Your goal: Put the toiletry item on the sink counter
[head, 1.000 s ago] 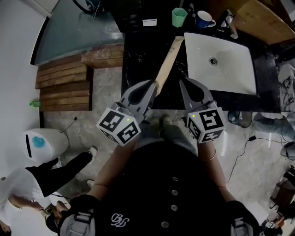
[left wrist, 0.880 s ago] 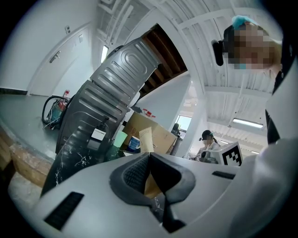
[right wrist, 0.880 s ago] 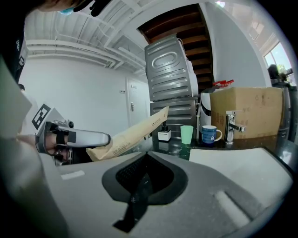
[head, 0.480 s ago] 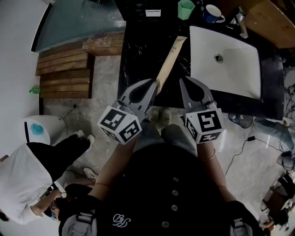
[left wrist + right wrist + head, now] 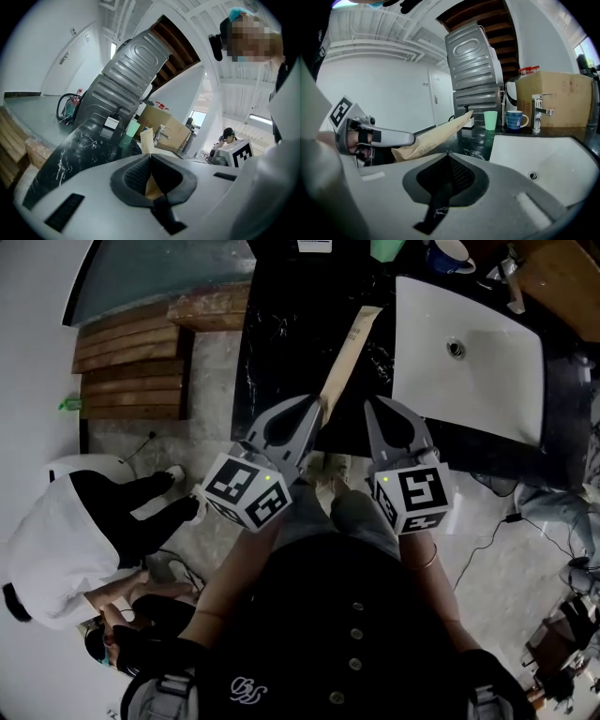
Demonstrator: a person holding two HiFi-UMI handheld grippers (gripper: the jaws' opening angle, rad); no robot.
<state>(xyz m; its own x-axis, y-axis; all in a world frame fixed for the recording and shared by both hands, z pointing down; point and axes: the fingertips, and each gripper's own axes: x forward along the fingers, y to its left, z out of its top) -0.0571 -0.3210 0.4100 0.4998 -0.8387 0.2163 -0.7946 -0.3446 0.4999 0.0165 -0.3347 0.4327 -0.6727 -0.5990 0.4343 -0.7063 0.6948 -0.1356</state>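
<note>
Left tongs (image 5: 318,406) clamped shut on the near end of a long tan paper packet (image 5: 345,357); in the left gripper view the packet (image 5: 147,140) sits squeezed between the two pads at the left tongs (image 5: 150,155), jaws closed tight on it. The packet runs from the tongs toward the far side, out over the black marble desk (image 5: 281,324), just left of the white sink (image 5: 469,362). In the right gripper view the packet (image 5: 436,133) slants upward, far end raised and apparently clear of the desk surface. Right tongs (image 5: 371,403) held beside the left, near the desk's near edge, jaws together with nothing between them, confirmed at the right tongs (image 5: 447,153). Green cup (image 5: 490,120) and blue mug (image 5: 515,119) stand at the far end of the desk, faucet (image 5: 536,112) just right of the mug. Wooden planks (image 5: 127,371) on the floor at left. A person in a white top (image 5: 56,549) is crouched on the floor at near left.
</note>
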